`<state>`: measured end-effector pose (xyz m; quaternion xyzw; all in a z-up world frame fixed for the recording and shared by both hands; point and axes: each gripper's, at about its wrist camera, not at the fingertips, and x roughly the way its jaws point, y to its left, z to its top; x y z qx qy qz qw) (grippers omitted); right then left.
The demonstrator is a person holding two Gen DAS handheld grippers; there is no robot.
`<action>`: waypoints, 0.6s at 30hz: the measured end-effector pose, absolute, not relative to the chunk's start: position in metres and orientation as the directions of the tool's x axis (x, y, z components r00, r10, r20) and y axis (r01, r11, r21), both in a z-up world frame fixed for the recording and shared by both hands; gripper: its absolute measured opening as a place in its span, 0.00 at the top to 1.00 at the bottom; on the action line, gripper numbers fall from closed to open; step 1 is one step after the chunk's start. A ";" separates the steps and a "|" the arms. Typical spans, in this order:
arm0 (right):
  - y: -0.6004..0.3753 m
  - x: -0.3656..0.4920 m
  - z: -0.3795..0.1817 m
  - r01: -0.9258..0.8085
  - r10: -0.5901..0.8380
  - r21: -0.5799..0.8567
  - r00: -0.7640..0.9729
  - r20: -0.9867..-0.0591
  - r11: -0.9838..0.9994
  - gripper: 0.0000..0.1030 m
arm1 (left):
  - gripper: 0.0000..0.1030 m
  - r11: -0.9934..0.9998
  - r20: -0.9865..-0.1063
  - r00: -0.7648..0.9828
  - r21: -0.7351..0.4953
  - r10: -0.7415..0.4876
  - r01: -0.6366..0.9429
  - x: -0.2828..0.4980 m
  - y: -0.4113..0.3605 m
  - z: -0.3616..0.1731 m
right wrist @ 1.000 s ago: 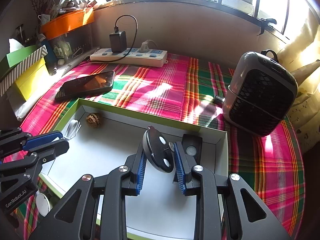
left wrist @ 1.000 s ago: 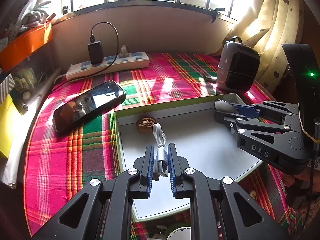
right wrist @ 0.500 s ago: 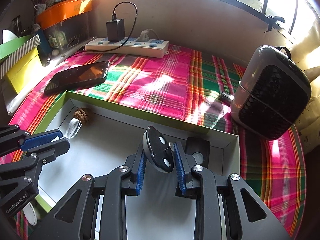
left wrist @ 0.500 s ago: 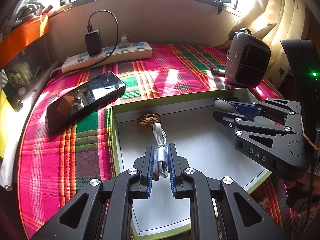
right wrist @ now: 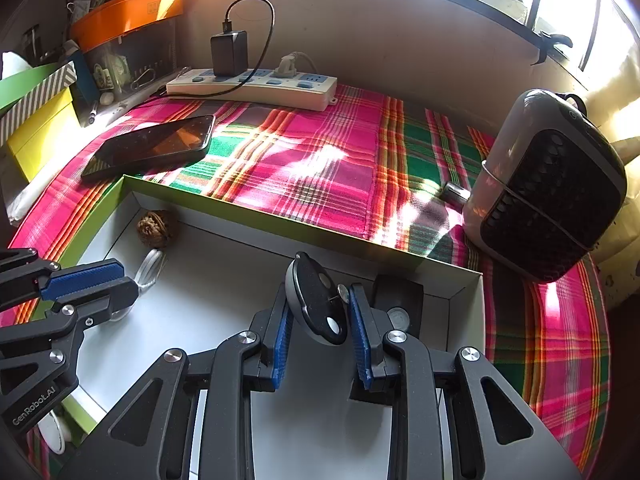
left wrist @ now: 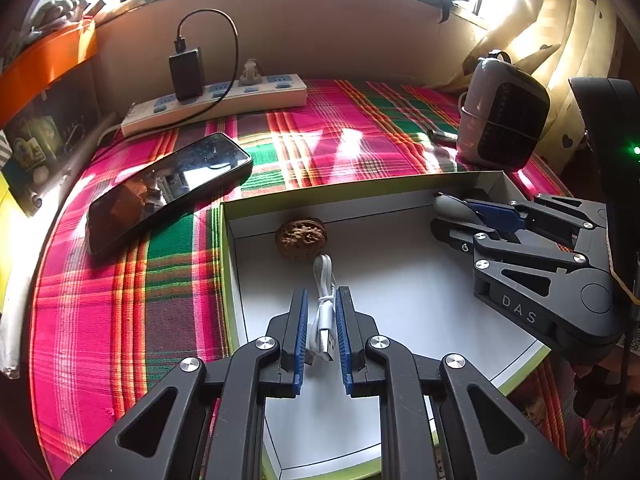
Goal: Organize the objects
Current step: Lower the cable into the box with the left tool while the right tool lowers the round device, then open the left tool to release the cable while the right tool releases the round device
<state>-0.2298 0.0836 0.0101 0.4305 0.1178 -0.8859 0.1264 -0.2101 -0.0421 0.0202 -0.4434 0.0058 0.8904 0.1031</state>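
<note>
Lower now, left gripper (left wrist: 322,320) pinches the coiled cable (left wrist: 325,300); right gripper (right wrist: 318,320) clamps a fob (right wrist: 316,304) (loose coil might snag the walnut (left wrist: 301,238) just ahead).

The left claw (left wrist: 322,322) grips a coiled white USB cable (left wrist: 325,292) over the shallow green-rimmed white box (left wrist: 400,280), just beside a wrinkled brown walnut (left wrist: 301,238).

a home window nook — plaid cloth (right wrist: 320,168), curtain (left wrist: 560,40), power strip (right wrist: 256,84) — lived-in clutter.

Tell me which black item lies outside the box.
The phone: it lies flat on the plaid cloth, while the black remote and black square item are over or inside the box.
</note>
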 end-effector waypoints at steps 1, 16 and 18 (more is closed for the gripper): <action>0.083 -0.230 0.010 0.326 -0.123 -0.100 -0.598 -0.792 -0.940 0.72 | 0.88 -0.978 -0.790 -0.585 -0.084 0.181 -0.189 -0.210 -0.042 0.020; 0.083 -0.230 0.011 0.321 -0.135 -0.081 -0.595 -0.792 -0.944 0.72 | 0.85 -0.976 -0.796 -0.574 -0.099 0.194 -0.192 -0.210 -0.043 0.020; 0.083 -0.230 0.011 0.323 -0.143 -0.072 -0.594 -0.792 -0.944 0.68 | 0.83 -0.976 -0.796 -0.573 -0.102 0.197 -0.195 -0.210 -0.043 0.021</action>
